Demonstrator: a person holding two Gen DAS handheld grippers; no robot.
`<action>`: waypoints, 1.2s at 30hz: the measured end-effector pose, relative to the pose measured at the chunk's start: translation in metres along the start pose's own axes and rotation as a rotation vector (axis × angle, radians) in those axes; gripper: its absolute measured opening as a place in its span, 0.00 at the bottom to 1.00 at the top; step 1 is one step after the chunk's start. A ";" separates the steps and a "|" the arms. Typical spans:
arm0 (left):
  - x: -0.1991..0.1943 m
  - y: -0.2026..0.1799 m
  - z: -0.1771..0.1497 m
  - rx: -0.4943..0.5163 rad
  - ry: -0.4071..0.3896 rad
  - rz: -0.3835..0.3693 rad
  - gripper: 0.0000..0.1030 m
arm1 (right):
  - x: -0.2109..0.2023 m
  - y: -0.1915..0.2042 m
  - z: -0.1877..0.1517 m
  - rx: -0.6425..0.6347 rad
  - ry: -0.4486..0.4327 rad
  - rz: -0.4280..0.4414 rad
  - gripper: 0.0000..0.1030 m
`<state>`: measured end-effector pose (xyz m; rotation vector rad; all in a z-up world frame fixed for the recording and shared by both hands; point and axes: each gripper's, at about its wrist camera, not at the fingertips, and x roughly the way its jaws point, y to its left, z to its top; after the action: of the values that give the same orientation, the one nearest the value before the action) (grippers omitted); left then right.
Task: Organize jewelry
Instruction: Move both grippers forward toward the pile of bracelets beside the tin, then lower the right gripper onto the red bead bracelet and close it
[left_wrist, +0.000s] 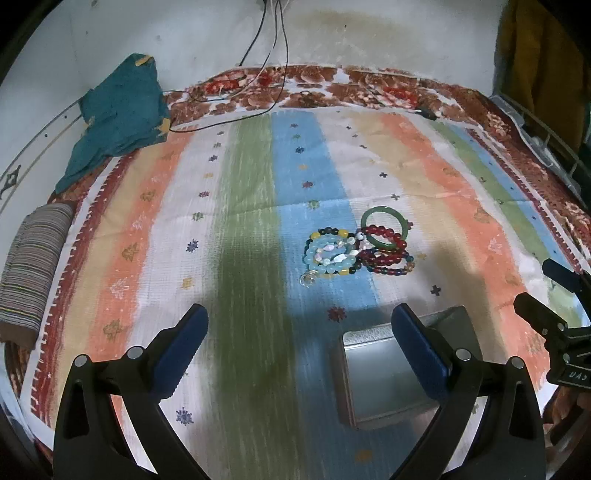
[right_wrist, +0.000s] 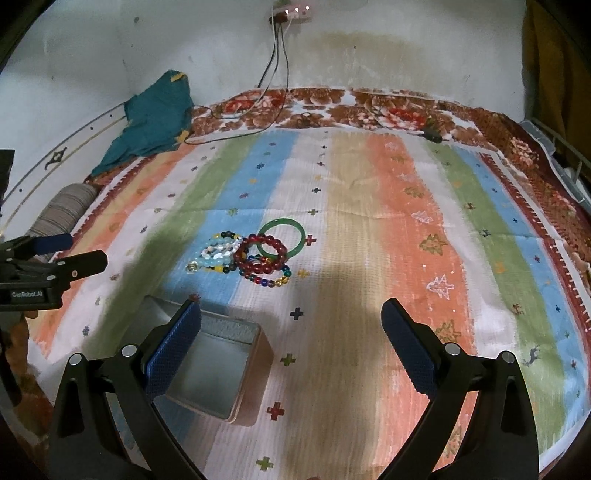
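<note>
Left wrist view: striped cloth (left_wrist: 251, 206) covers most of the bed, bands of orange, green, blue and white with small cross motifs, laid over a floral red-brown blanket (left_wrist: 317, 88) along the far edge. Teal fabric (left_wrist: 122, 114) is bunched at the far left corner against the wall; a rolled striped textile (left_wrist: 33, 266) lies at the left edge. Cables (left_wrist: 273, 55) hang down the wall onto the blanket.

Open square metal tin (left_wrist: 384, 376) sits near the camera, nothing visible inside it. Left gripper (left_wrist: 299, 347) hovers above the cloth with fingers spread wide, nothing between them; its right finger overlaps the tin in view. Right gripper (right_wrist: 291, 339) is likewise wide apart and holds nothing, tin (right_wrist: 218, 369) at its left finger.

Jewelry pile (left_wrist: 354, 247) sits mid-cloth, beyond the tin and apart from it: green bangle (left_wrist: 386, 229) at far right, dark red bead bracelets (left_wrist: 384, 254) overlapping it, pale blue bead bracelet (left_wrist: 325, 258) on the left, touching.
</note>
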<state>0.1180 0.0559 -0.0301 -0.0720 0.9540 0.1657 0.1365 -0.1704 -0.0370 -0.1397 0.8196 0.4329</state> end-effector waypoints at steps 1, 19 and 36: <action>0.002 0.000 0.001 -0.001 0.003 0.000 0.95 | 0.003 0.000 0.002 -0.001 0.004 -0.001 0.96; 0.042 0.001 0.029 -0.076 0.052 -0.042 0.94 | 0.046 -0.002 0.015 0.024 0.071 0.011 0.96; 0.073 -0.015 0.044 -0.041 0.069 -0.035 0.93 | 0.095 -0.005 0.026 0.097 0.145 0.025 0.96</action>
<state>0.1974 0.0554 -0.0643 -0.1326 1.0180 0.1514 0.2140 -0.1373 -0.0893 -0.0709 0.9840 0.4090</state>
